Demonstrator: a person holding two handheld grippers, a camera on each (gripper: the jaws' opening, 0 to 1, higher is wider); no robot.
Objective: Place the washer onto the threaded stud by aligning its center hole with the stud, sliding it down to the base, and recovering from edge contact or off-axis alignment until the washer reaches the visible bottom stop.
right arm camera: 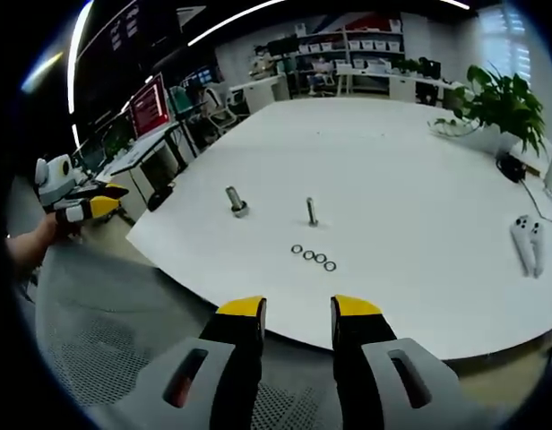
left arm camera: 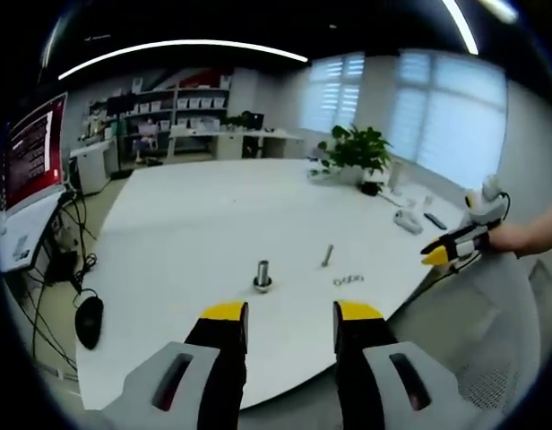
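Note:
On the white table [left arm camera: 195, 242] a thin threaded stud [left arm camera: 327, 255] stands upright, with a row of several small washers [left arm camera: 348, 280] lying flat just in front of it. A thicker bolt on a wide base [left arm camera: 263, 274] stands to its left. My left gripper [left arm camera: 291, 313] is open and empty, hanging off the table's near edge. In the right gripper view, the stud [right arm camera: 311, 211], washers [right arm camera: 313, 257] and thick bolt [right arm camera: 236, 202] lie ahead of my right gripper [right arm camera: 299, 309], also open and empty, short of the table edge. Each gripper shows at the side of the other view, hand-held: right gripper [left arm camera: 457, 245], left gripper [right arm camera: 88, 207].
A potted plant [left arm camera: 355, 150] and a white controller [right arm camera: 527, 242] sit toward the table's far side. A black mouse [left arm camera: 88, 320] and a monitor [left arm camera: 30, 152] stand on a desk at the left. A grey mesh chair [right arm camera: 97, 358] is below the table edge.

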